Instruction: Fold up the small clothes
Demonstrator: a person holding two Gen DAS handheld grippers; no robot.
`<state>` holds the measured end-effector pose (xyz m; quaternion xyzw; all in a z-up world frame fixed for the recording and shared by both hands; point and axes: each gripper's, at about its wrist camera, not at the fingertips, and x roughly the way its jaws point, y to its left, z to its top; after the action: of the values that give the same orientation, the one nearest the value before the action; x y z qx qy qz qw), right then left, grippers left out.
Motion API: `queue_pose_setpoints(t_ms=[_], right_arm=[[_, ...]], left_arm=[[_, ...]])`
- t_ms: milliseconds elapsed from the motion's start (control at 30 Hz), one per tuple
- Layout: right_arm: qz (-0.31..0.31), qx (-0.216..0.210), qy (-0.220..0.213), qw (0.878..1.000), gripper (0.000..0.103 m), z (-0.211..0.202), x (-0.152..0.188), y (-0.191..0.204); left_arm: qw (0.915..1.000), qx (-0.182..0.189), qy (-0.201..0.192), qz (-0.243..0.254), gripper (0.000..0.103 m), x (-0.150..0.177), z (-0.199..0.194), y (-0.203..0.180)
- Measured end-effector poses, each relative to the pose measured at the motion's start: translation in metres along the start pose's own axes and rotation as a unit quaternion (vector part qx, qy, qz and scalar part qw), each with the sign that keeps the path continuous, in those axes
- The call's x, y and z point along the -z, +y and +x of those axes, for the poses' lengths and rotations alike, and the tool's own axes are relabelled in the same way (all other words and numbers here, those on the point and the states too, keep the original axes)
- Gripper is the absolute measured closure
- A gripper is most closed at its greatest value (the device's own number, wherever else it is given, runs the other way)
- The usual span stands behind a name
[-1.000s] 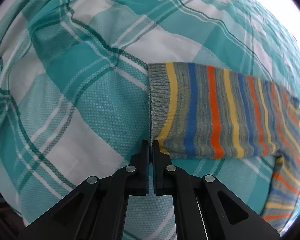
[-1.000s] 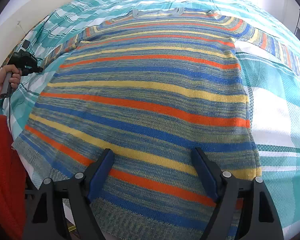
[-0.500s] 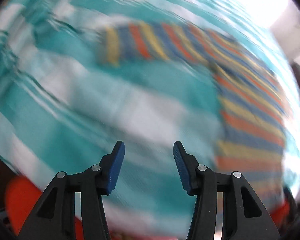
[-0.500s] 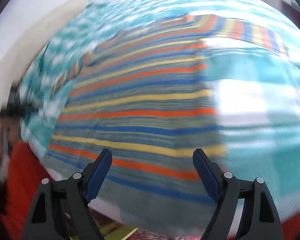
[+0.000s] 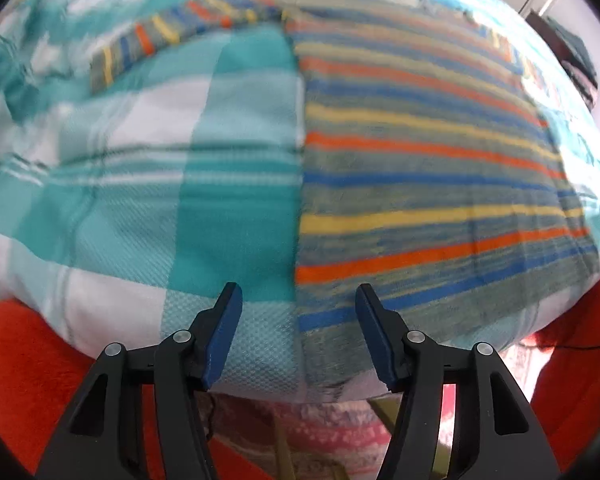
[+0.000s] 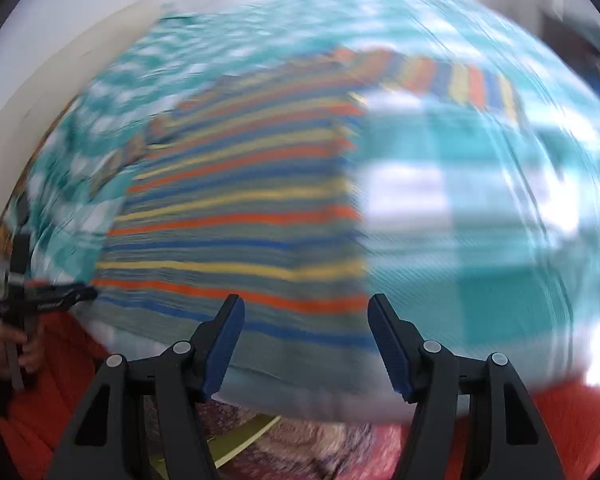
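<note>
A knitted sweater (image 5: 420,184) with grey, blue, orange and yellow stripes lies flat on the bed, one sleeve (image 5: 160,40) stretched out to the side. My left gripper (image 5: 298,320) hovers over the sweater's left side edge near the hem, its jaws opening with nothing pressed between them. In the right wrist view, which is blurred, the sweater (image 6: 240,220) fills the middle and its other sleeve (image 6: 440,76) reaches right. My right gripper (image 6: 306,328) hangs above the hem near the right side edge, jaws closing, with no cloth gripped. The left gripper (image 6: 80,295) shows at far left in a hand (image 6: 8,344).
The bed wears a teal and white plaid cover (image 5: 140,160). Its near edge runs just under both grippers. Red clothing of the person (image 5: 24,360) flanks the view, and a patterned rug (image 5: 320,428) lies on the floor below. A pale wall (image 6: 60,40) borders the bed's far left.
The left gripper let go of the sleeve cuff, opened and swung over to the sweater's lower left edge. The right gripper drew back and rose toward the right side edge, its jaws narrowing a little.
</note>
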<state>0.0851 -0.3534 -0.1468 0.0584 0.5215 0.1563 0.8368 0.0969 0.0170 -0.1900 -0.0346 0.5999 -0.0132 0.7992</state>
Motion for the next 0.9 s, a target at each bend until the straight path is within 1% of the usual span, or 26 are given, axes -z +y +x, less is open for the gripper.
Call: queue_pose_setpoints(t_ms=[33, 100, 133, 167, 200, 233, 267, 300, 333, 367, 400, 433, 467, 600, 900], right_arm=[[-0.01, -0.01, -0.005, 1.0, 0.038, 0.001, -0.004, 0.011], [-0.021, -0.044, -0.013, 0.999, 0.038, 0.007, -0.01, 0.028], [-0.029, -0.052, -0.01, 0.998, 0.038, 0.015, -0.011, 0.035], [-0.04, -0.05, 0.001, 0.998, 0.038, 0.028, -0.011, 0.04], [-0.052, -0.034, 0.022, 0.998, 0.038, 0.044, -0.008, 0.045], [-0.061, -0.015, 0.049, 0.997, 0.038, 0.061, -0.003, 0.047], [-0.066, 0.006, 0.087, 0.994, 0.037, 0.081, 0.005, 0.046], [-0.068, 0.019, 0.103, 0.992, 0.037, 0.095, 0.015, 0.044], [-0.077, 0.02, 0.083, 0.993, 0.035, 0.094, 0.019, 0.045], [-0.084, 0.022, 0.073, 0.994, 0.035, 0.093, 0.022, 0.047], [-0.084, 0.023, 0.071, 0.994, 0.035, 0.092, 0.022, 0.047], [-0.081, 0.023, 0.071, 0.994, 0.035, 0.091, 0.022, 0.047], [-0.08, 0.023, 0.07, 0.994, 0.035, 0.091, 0.023, 0.046], [-0.087, 0.033, 0.06, 0.994, 0.035, 0.091, 0.028, 0.048], [-0.095, 0.043, 0.061, 0.993, 0.033, 0.098, 0.027, 0.054]], left_arm=[[0.9997, 0.006, -0.025, -0.001, 0.035, -0.003, -0.011, -0.005], [0.9982, 0.015, -0.058, 0.0, 0.018, -0.012, -0.022, -0.017], [0.9977, 0.016, -0.066, 0.002, 0.015, -0.014, -0.026, -0.021], [0.9973, 0.019, -0.071, 0.006, 0.012, -0.016, -0.025, -0.029], [0.997, 0.022, -0.072, 0.016, 0.01, -0.02, -0.02, -0.039], [0.9975, 0.017, -0.065, 0.025, 0.01, -0.022, -0.01, -0.049], [0.9983, 0.002, -0.046, 0.035, 0.01, -0.022, 0.005, -0.055], [0.9988, -0.01, -0.025, 0.041, 0.011, -0.02, 0.019, -0.057], [0.999, -0.017, -0.004, 0.042, 0.012, -0.014, 0.03, -0.055], [0.9988, -0.024, 0.018, 0.038, 0.009, -0.008, 0.047, -0.056], [0.9987, -0.032, 0.016, 0.035, 0.006, -0.002, 0.052, -0.055], [0.9985, -0.038, -0.006, 0.039, 0.005, 0.002, 0.052, -0.056], [0.9976, -0.047, -0.011, 0.05, 0.004, 0.003, 0.052, -0.06], [0.9978, -0.047, -0.005, 0.046, 0.004, -0.001, 0.052, -0.058], [0.9972, -0.052, -0.009, 0.052, 0.002, 0.005, 0.051, -0.057]])
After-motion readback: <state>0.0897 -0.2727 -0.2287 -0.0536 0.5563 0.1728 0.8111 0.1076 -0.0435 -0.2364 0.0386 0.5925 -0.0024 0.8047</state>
